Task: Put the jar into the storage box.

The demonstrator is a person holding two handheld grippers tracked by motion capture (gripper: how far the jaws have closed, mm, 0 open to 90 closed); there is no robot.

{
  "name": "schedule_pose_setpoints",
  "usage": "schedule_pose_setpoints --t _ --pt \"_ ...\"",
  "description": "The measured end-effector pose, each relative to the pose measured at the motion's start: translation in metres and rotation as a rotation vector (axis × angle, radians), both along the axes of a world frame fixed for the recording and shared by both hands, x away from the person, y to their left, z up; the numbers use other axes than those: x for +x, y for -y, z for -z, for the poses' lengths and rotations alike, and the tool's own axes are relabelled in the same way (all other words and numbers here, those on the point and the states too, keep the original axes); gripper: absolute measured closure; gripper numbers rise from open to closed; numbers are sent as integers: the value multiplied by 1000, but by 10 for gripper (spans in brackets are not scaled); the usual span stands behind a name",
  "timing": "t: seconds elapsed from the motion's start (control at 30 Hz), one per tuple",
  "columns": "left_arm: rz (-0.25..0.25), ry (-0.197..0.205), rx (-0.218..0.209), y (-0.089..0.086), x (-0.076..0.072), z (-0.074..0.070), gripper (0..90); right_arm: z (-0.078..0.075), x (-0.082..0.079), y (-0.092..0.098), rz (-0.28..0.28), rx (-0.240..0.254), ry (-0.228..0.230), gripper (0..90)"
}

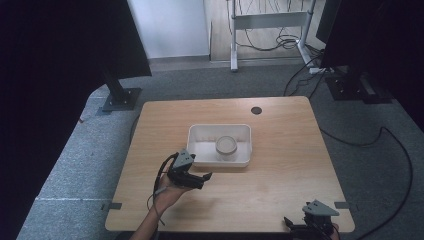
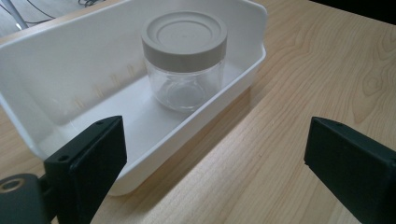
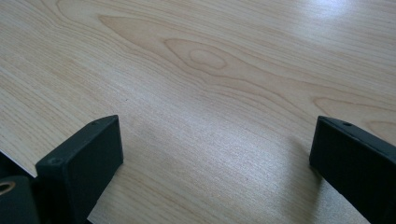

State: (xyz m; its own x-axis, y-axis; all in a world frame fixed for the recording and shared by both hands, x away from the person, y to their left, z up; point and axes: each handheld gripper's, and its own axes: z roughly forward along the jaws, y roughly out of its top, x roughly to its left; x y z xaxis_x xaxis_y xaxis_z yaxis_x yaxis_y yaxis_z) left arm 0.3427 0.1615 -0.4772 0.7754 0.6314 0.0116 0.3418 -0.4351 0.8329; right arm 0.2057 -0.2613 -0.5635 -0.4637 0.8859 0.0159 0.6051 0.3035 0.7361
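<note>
The wooden table (image 1: 280,190) carries a white plastic tray (image 1: 200,134) near its centre, long side running across the high view. Inside the tray stands a clear glass jar (image 1: 226,148), upright, with a grey screw lid (image 2: 184,32) closed on top; it sits toward the right half of the tray floor, close to the near wall. In the left gripper view the jar appears empty — tray floor visible through the glass. The left gripper (image 1: 200,179) is held by a hand (image 1: 167,196) coming in from the bottom edge of the high view, and hovers over bare table just in front of the tray's near left corner, jaws pointing roughly toward the tray. Its jaws are spread wide with nothing between them; seen from its own camera, the left jaw overlaps the tray's near rim and the right jaw lies over bare wood, with the jar well ahead and apart from both. The right gripper (image 1: 300,227) sits at the near right corner of the table, well apart from the tray. Its own view shows both jaws parted wide over plain wood grain, nothing grasped — a faint shadow lies on the wood near the right jaw. A small dark round hole (image 1: 256,110) marks the table's far edge.
</note>
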Motion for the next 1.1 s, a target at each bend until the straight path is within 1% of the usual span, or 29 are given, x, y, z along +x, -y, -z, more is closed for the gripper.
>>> schedule_pose_setpoints --t 0.7,1.1 --pt "-25 0 -21 -22 -16 5 55 0 0 0 3 0 0 22" --pt "-45 -6 -32 -32 -25 13 56 0 1 0 4 1 1 22"
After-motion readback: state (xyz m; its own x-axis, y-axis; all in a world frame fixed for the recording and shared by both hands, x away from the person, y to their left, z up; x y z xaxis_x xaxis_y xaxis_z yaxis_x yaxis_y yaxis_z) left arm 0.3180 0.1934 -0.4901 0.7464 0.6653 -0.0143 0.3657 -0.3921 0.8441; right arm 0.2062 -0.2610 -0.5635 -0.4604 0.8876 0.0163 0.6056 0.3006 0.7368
